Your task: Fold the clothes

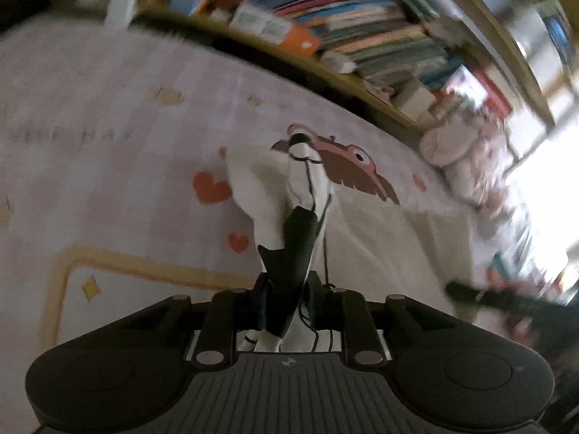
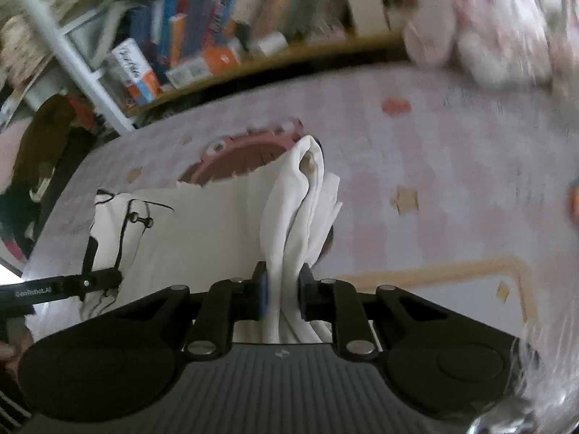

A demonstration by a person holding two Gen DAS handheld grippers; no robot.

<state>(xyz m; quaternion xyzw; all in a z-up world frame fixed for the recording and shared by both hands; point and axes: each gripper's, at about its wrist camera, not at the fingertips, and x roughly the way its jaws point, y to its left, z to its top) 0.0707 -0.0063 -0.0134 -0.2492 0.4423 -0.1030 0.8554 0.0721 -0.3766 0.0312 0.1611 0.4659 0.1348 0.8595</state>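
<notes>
One white garment point(image 2: 217, 224) with black trim lies on the bed point(image 2: 452, 166), toward its near edge. Two grippers are in view: the left gripper point(image 1: 289, 307) and the right gripper point(image 2: 284, 289). One bookshelf point(image 1: 362, 36) runs along the bed's far edge, its books too many and too blurred to count. One plush toy point(image 1: 452, 152) sits at the bed's far corner.

Soft white cloth garment point(image 2: 217, 231) — matt printed bedsheet point(image 2: 452, 166).
</notes>
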